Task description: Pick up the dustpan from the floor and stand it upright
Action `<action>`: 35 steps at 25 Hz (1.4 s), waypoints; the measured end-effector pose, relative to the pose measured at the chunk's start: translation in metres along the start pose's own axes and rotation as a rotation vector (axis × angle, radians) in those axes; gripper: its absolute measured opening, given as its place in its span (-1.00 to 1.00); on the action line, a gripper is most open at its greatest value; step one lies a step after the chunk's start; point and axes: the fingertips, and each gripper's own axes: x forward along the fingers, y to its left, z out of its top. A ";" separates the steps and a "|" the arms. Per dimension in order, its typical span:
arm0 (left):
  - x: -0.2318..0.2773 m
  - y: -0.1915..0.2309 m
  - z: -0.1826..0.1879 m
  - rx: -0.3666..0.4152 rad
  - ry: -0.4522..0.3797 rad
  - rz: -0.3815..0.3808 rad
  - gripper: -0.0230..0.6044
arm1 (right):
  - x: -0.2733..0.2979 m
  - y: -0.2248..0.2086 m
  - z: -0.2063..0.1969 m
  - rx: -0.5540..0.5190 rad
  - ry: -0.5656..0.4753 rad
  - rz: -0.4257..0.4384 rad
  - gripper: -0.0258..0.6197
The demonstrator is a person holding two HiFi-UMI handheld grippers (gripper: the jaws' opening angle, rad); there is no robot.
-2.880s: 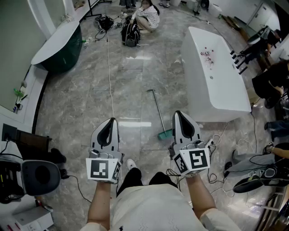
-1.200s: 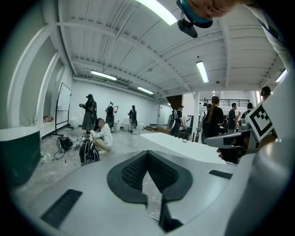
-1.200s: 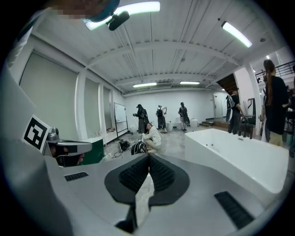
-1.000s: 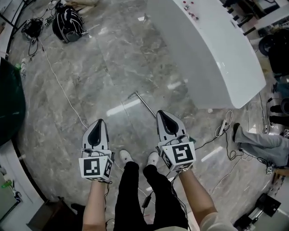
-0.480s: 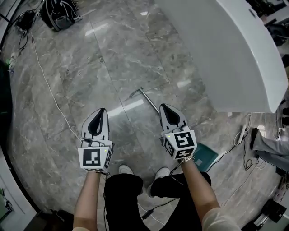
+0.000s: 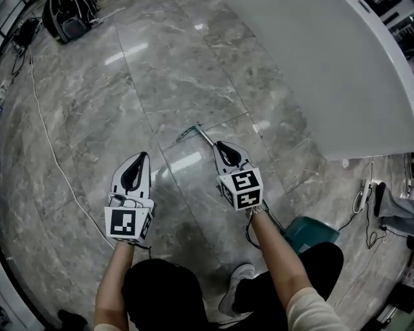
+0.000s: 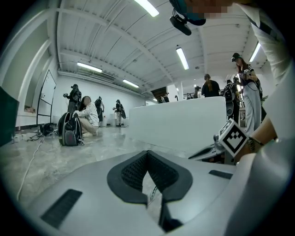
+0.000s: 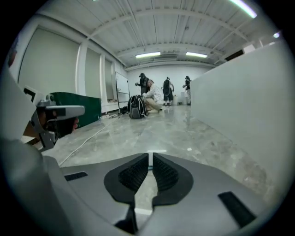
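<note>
The dustpan lies flat on the grey marble floor in the head view. Its teal pan (image 6: 312,233) is beside my right knee, and its thin metal handle (image 6: 204,137) runs up-left to a hooked end. My right gripper (image 6: 223,149) hovers low directly over the handle's upper part, hiding its middle; the jaws are shut and empty (image 8: 150,157). My left gripper (image 6: 135,164) is further left above bare floor, also shut with nothing in it (image 7: 147,153). Neither gripper view shows the dustpan.
A large white tub (image 6: 336,71) fills the upper right, close to the handle's far side. A white cable (image 6: 48,152) crosses the floor at left, more cables (image 6: 362,194) lie at right. A black backpack (image 6: 65,19) sits far left. My shoe (image 6: 240,277) is near the pan.
The person has crouched and both grippers have dropped close to the floor. The right gripper now sits over the handle's upper part; the pan has come into view at lower right.
</note>
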 end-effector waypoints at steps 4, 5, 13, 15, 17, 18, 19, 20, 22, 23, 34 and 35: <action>0.006 -0.011 -0.028 -0.005 -0.020 -0.031 -0.90 | 0.040 -0.012 -0.076 -0.029 0.166 0.065 -0.55; 0.008 -0.015 -0.033 0.001 -0.017 -0.040 -0.90 | 0.047 -0.014 -0.089 -0.032 0.198 0.076 -0.52; 0.018 -0.035 -0.047 -0.020 -0.057 -0.057 -0.90 | 0.083 -0.039 -0.141 -0.181 0.359 0.079 -0.48; 0.019 -0.038 -0.051 -0.038 -0.056 -0.059 -0.90 | 0.089 -0.043 -0.153 -0.190 0.404 0.076 -0.48; 0.018 -0.042 -0.052 -0.047 -0.055 -0.065 -0.90 | 0.094 -0.047 -0.163 -0.200 0.432 0.055 -0.48; 0.018 -0.043 -0.052 -0.048 -0.053 -0.068 -0.90 | 0.096 -0.048 -0.165 -0.202 0.435 0.044 -0.49; 0.017 -0.044 -0.052 -0.049 -0.052 -0.071 -0.90 | 0.098 -0.048 -0.166 -0.203 0.434 0.036 -0.49; 0.016 -0.044 -0.053 -0.052 -0.049 -0.073 -0.90 | 0.100 -0.047 -0.166 -0.203 0.432 0.032 -0.49; 0.016 -0.041 -0.054 -0.056 -0.045 -0.070 -0.90 | 0.102 -0.045 -0.167 -0.195 0.430 0.032 -0.49; 0.015 -0.040 -0.055 -0.055 -0.044 -0.067 -0.90 | 0.103 -0.043 -0.167 -0.186 0.427 0.036 -0.56; 0.011 -0.044 0.007 -0.011 -0.063 -0.108 -0.90 | 0.029 -0.064 -0.058 -0.085 0.201 0.054 -0.61; 0.007 -0.047 0.025 -0.017 -0.069 -0.109 -0.90 | 0.010 -0.069 -0.038 -0.080 0.186 0.048 -0.61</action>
